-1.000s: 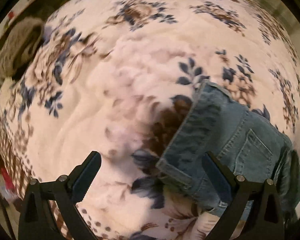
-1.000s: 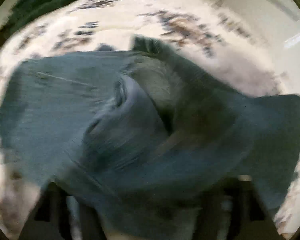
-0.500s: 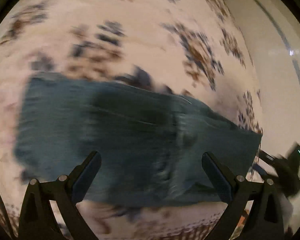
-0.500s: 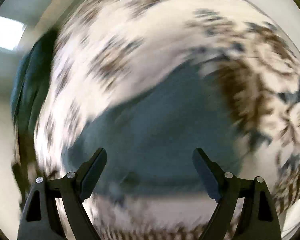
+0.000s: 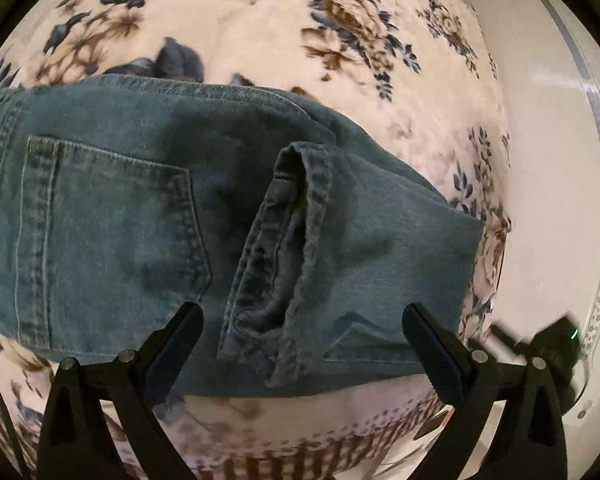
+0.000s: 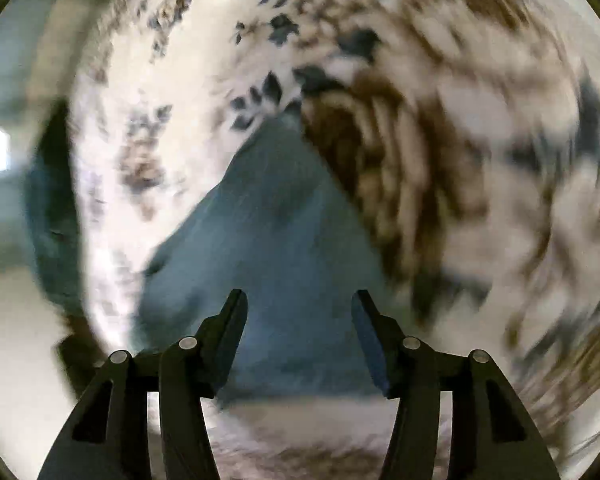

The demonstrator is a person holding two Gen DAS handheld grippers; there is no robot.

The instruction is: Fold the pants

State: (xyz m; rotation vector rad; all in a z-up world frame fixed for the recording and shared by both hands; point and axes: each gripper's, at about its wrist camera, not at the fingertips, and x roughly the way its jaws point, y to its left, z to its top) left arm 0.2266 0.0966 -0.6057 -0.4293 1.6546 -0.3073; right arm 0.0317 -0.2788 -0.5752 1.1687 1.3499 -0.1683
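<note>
In the left wrist view, the jeans (image 5: 148, 216) are lying folded across the middle of the frame on a cream floral blanket (image 5: 260, 12), which is covering the whole surface. A back pocket (image 5: 108, 216) is showing at centre left. A hemmed leg end (image 5: 284, 256) is lying on top of the denim at centre. At the lower edge, the left gripper (image 5: 302, 344) is hovering with its jaws standing wide apart and nothing between them. The blanket's checked border (image 5: 300, 456) is running along the bottom. At the far right, a pale floor (image 5: 556, 160) with a patterned stripe is showing beside the bed edge, and the other gripper's dark body is appearing, blurred, at lower right.

The right wrist view is heavily blurred. At far left, a pale room with a bright patch is showing. The jeans (image 6: 276, 232) are filling the centre, with the blanket (image 6: 480, 160) around them. The right gripper (image 6: 300, 340) is closing its jaws, partly apart, with no fabric between them.
</note>
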